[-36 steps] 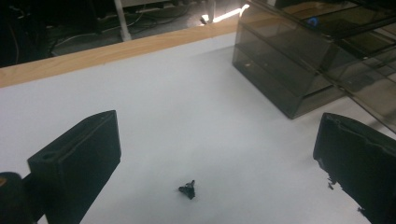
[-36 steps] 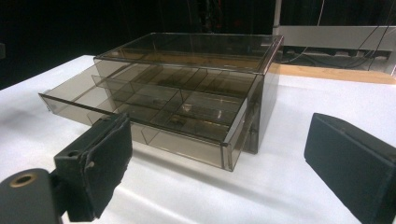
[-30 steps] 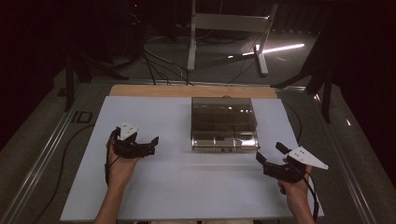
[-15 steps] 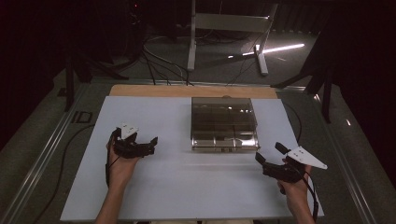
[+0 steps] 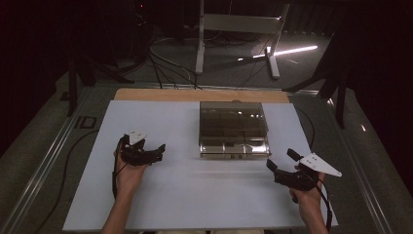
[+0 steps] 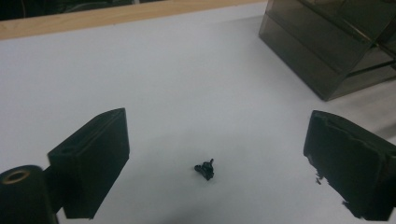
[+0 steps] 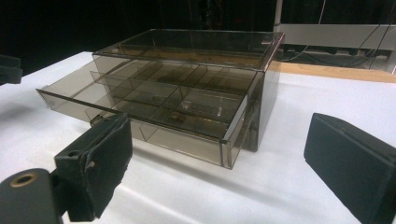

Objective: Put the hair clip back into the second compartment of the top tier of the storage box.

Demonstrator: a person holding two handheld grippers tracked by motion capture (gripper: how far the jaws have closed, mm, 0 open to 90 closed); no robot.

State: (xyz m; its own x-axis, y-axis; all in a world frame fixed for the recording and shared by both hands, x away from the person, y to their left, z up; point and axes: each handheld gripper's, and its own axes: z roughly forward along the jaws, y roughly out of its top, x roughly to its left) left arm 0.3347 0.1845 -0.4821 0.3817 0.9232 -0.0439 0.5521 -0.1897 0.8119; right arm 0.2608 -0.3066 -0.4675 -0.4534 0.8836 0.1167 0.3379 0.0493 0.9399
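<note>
Left gripper view: small black part [image 6: 204, 169] lies between the open fingers [image 6: 91, 158].

light: dim room, table [image 5: 160, 195] lit from above | glare: bright floor strip [image 5: 292, 50] beyond far edge | focus: soft, grainy

Smoky clear plastic, matt white board, bare wood

We see a glossy, transparent smoked-plastic drawer box [image 7: 187, 93] on a smooth matt white worktop [image 5: 195, 195] edged at twelve o'clock with a pale wooden strip [image 5: 160, 95]; our claws' pads [image 7: 100, 163] look dull black and rubbery.
</note>
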